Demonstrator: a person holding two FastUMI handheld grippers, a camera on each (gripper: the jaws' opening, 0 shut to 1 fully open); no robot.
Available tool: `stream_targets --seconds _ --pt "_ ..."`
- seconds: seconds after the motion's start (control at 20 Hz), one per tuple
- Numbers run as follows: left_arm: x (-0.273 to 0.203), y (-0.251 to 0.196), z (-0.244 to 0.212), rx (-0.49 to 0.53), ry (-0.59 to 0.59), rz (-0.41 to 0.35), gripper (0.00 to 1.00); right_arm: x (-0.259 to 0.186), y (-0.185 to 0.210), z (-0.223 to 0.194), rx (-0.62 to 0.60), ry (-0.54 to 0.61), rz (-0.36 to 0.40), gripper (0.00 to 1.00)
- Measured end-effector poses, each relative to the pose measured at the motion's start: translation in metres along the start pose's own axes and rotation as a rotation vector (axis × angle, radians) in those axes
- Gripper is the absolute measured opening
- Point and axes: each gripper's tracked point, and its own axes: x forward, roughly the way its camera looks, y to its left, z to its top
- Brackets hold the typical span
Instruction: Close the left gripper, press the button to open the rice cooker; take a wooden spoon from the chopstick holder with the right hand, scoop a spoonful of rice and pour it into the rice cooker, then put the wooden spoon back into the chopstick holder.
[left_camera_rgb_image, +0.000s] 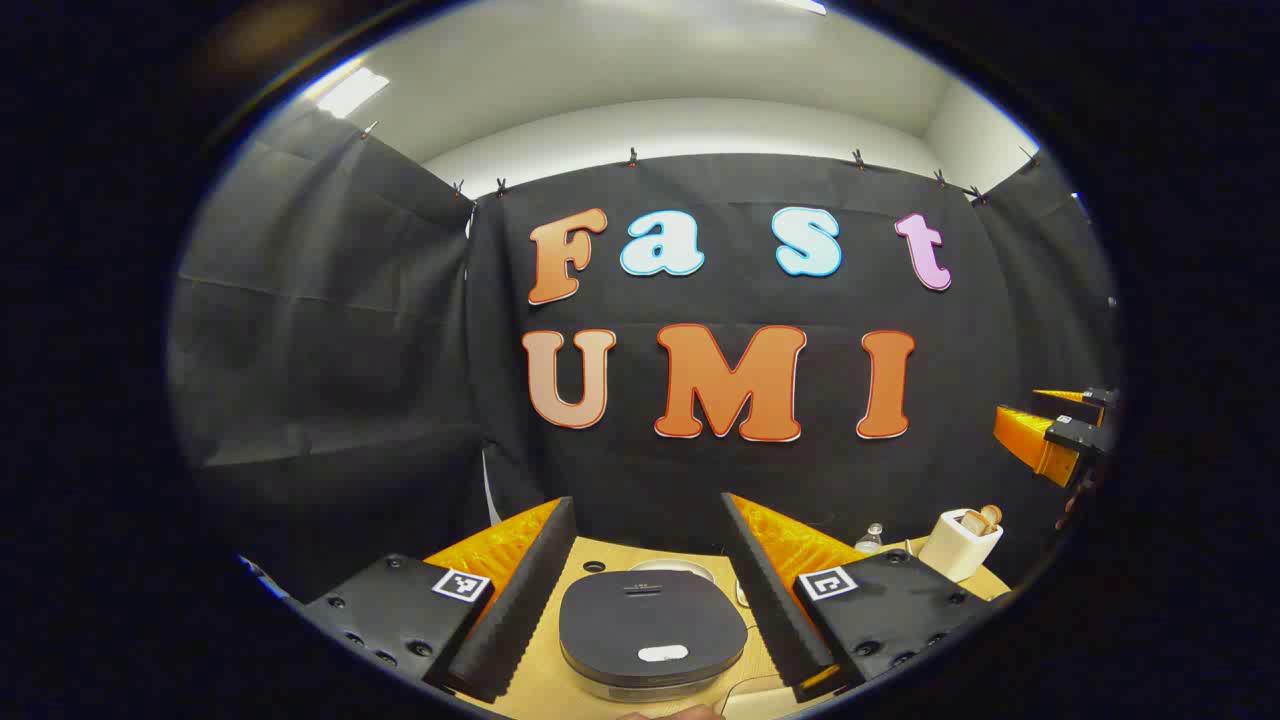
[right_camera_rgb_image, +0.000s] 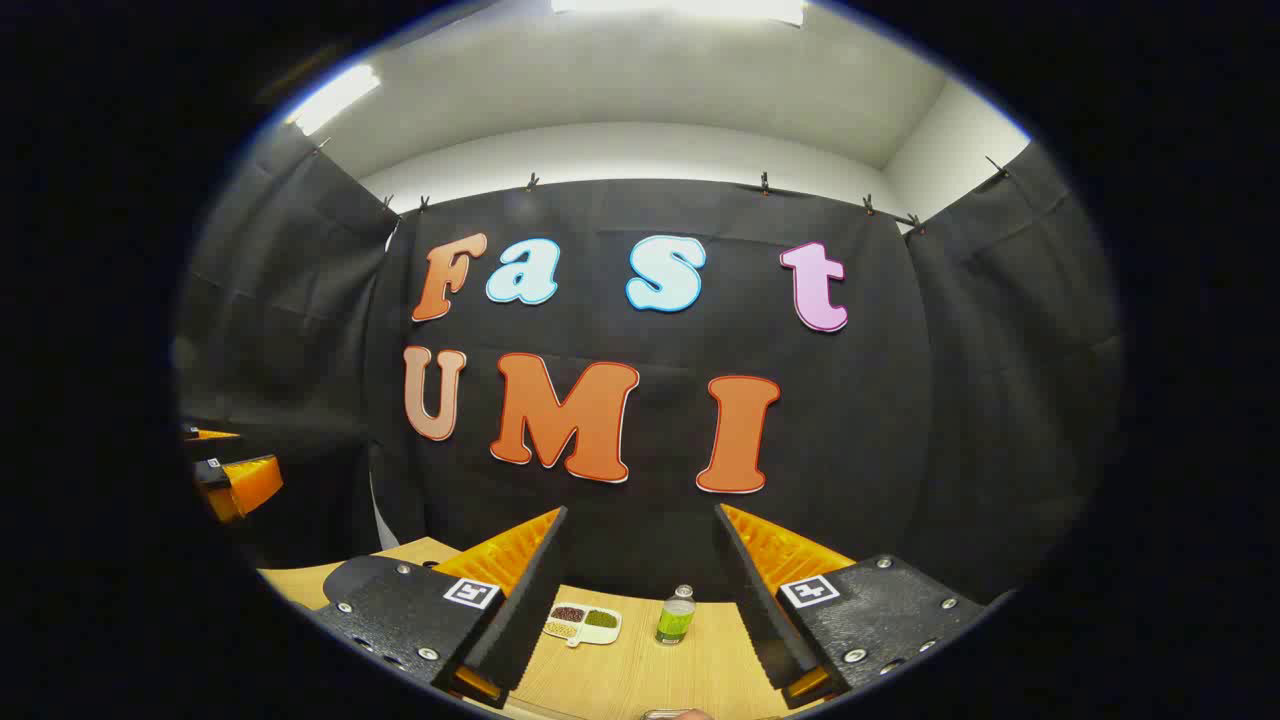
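Cooker (left_camera_rgb_image: 652, 632): there is one, dark and with its lid down, standing on the bench (left_camera_rgb_image: 560, 690) in the left gripper view. It lies low in that view, between the two fingers of the left gripper (left_camera_rgb_image: 648, 590) and a little beyond them, touching neither. The jaws of this gripper stand wide apart and hold nothing. One pale oval button (left_camera_rgb_image: 662, 653) shows on the near part of the lid. Behind the cooker one round pale rim of a bowl (left_camera_rgb_image: 672, 568) is partly seen. One white holder (left_camera_rgb_image: 958, 545) stands to the right on the bench, well apart from the cooker, and wooden handles (left_camera_rgb_image: 984, 518) rise from it; how many I cannot tell. One small bottle (left_camera_rgb_image: 871, 538) is just beside the holder, on its left. At the far right edge of this view the other gripper is seen, hanging above the bench. In the right gripper view the right gripper (right_camera_rgb_image: 642, 590) also has its jaws wide apart and empty. Between its fingers, farther off on the bench, lie one white tray (right_camera_rgb_image: 583, 624) with three compartments of grains and one green bottle (right_camera_rgb_image: 676, 615), near each other but not touching.
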Motion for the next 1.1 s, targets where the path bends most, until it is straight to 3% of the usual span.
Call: stream_targets --seconds 0.05,0.4,0.55,1.1 --pt "0.000 -0.001 0.000 0.007 0.001 -0.002 0.99 -0.001 -0.001 -0.001 -0.005 0.002 0.005 0.87" --pt "-0.009 -0.015 0.005 0.050 -0.017 -0.050 0.99 -0.018 0.005 -0.004 0.035 0.008 0.006 0.87" --pt "-0.013 -0.021 0.008 0.065 -0.030 -0.065 0.94 -0.023 0.002 -0.006 0.019 0.016 0.004 0.87" --pt "-0.026 -0.029 0.015 0.085 -0.050 -0.088 0.94 -0.044 0.009 -0.004 0.035 0.018 0.013 0.87"
